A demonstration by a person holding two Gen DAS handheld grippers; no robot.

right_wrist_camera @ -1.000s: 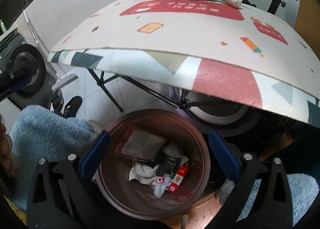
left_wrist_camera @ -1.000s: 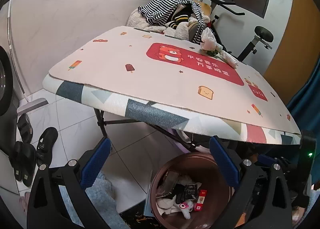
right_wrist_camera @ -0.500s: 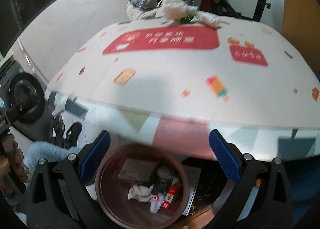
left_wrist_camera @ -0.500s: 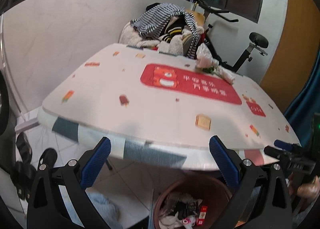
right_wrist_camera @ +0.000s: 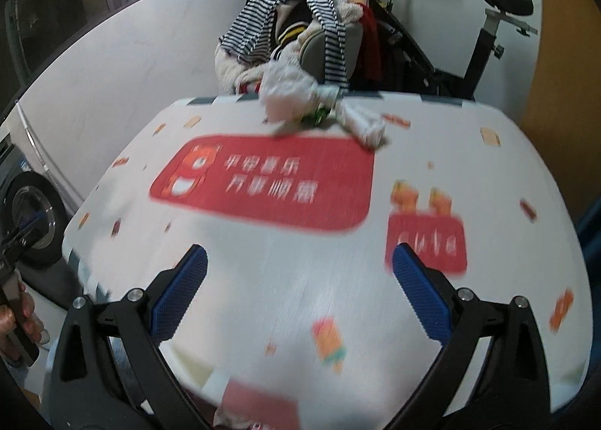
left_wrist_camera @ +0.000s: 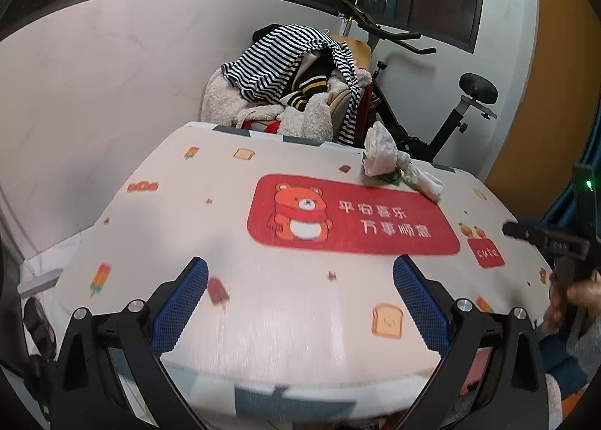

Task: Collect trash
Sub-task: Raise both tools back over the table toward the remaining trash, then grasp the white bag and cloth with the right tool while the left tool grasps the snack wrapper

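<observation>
- The left claw (left_wrist_camera: 300, 302) is spread wide with nothing between its blue pads, above the near part of the table (left_wrist_camera: 263, 317).
- The right claw (right_wrist_camera: 300, 298) is likewise spread wide and empty, over the near half of the same table.
- The table carries a white mat printed with small popsicles and toast slices, and a red panel (left_wrist_camera: 353, 221) with a bear and white characters.
- The trash (left_wrist_camera: 398, 170), crumpled white tissue or plastic with a bit of green in it, lies at the table's far edge, just past the red panel's far right corner, well apart from both claws.
- Behind the table stands a chair heaped with clothes, a striped garment (left_wrist_camera: 285, 61) on top, and an exercise bike (left_wrist_camera: 450, 118) beside it.
</observation>
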